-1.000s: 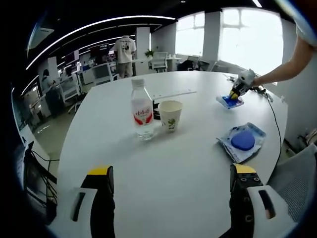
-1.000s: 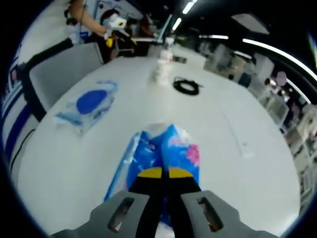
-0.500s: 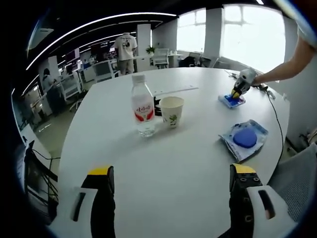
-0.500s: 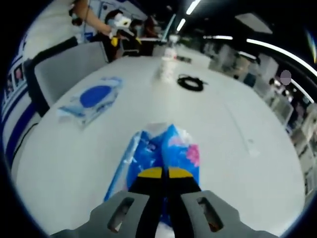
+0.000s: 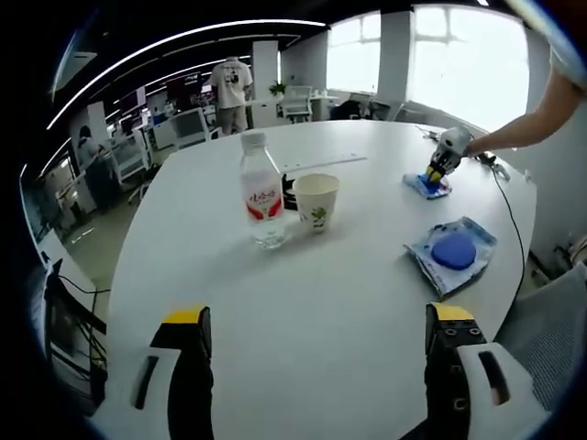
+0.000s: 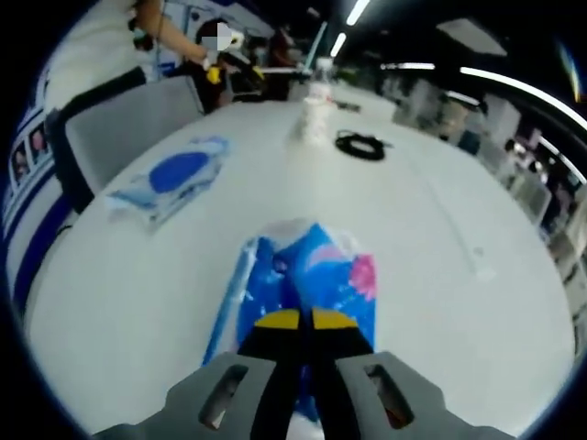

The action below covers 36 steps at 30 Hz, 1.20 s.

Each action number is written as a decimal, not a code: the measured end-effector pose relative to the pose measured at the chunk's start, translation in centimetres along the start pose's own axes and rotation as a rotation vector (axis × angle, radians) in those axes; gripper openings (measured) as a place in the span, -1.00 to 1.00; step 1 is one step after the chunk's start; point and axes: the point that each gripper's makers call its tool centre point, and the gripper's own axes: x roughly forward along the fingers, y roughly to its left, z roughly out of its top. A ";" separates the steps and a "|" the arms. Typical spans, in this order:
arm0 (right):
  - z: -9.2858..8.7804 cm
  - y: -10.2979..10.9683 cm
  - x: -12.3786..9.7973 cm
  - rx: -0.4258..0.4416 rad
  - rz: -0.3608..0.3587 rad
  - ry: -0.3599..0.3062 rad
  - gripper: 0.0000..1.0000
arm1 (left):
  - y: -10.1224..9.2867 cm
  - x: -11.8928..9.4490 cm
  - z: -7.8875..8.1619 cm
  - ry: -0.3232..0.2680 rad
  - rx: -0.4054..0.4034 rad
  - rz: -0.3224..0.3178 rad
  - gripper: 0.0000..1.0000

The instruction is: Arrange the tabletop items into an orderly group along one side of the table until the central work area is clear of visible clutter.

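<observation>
One blue pack (image 6: 307,280) pinched at near end by right gripper (image 6: 304,321), jaws closed on it; lies on white table (image 6: 431,275) near edge. Looks light, soft, crinkly film, likely slippery; grip on end seam should drag or lift it fine. Wipes pouch (image 5: 451,254) just beside toward person. Bottle (image 5: 262,192), cup (image 5: 316,203) mid-table, close together; bottle top-heavy, take at waist. Cable coil (image 6: 360,144) beyond. Left gripper (image 5: 316,321) wide, empty, hovering over table.

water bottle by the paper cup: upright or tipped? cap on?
Upright. In the left gripper view the water bottle stands on its base on the table, neck up, beside the paper cup. A white cap appears to be on.
</observation>
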 end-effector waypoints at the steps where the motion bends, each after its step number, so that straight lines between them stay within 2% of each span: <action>1: -0.1 -0.1 0.0 0.008 -0.003 0.002 -0.92 | 0.1 0.0 0.0 0.002 0.000 0.002 0.94; 4: 0.3 0.0 -0.1 0.023 -0.015 0.002 -0.83 | 0.2 0.0 0.0 -0.001 -0.003 0.005 0.94; 9: 0.1 -0.7 -0.2 0.041 -0.044 -0.007 -0.68 | 0.1 -0.1 0.1 -0.004 -0.002 0.005 0.94; 13: -0.2 -1.6 -0.4 0.097 -0.091 -0.017 -0.27 | 0.2 0.0 0.1 -0.008 -0.004 0.004 0.94; 24: -1.4 -3.1 -1.5 0.125 -0.136 -0.037 -0.23 | 0.2 -0.1 0.6 -0.021 -0.001 0.001 0.94; 26: -1.3 -3.5 -1.9 0.137 -0.164 -0.054 -0.19 | 0.2 -0.2 0.6 -0.022 -0.001 0.000 0.94; 29: -0.4 -3.7 -2.5 0.205 -0.209 -0.093 -0.12 | 0.4 -0.2 0.7 -0.025 0.000 0.000 0.94; 31: 0.8 -3.9 -3.1 0.241 -0.255 -0.135 -0.11 | 0.5 -0.3 0.8 -0.033 -0.003 0.001 0.94; 34: 3.3 -3.6 -4.2 0.356 -0.337 -0.231 -0.01 | 0.7 -0.3 1.0 -0.041 -0.009 0.001 0.94; 36: 4.5 -2.9 -4.5 0.424 -0.351 -0.279 0.08 | 0.8 -0.4 1.0 -0.045 -0.009 -0.001 0.94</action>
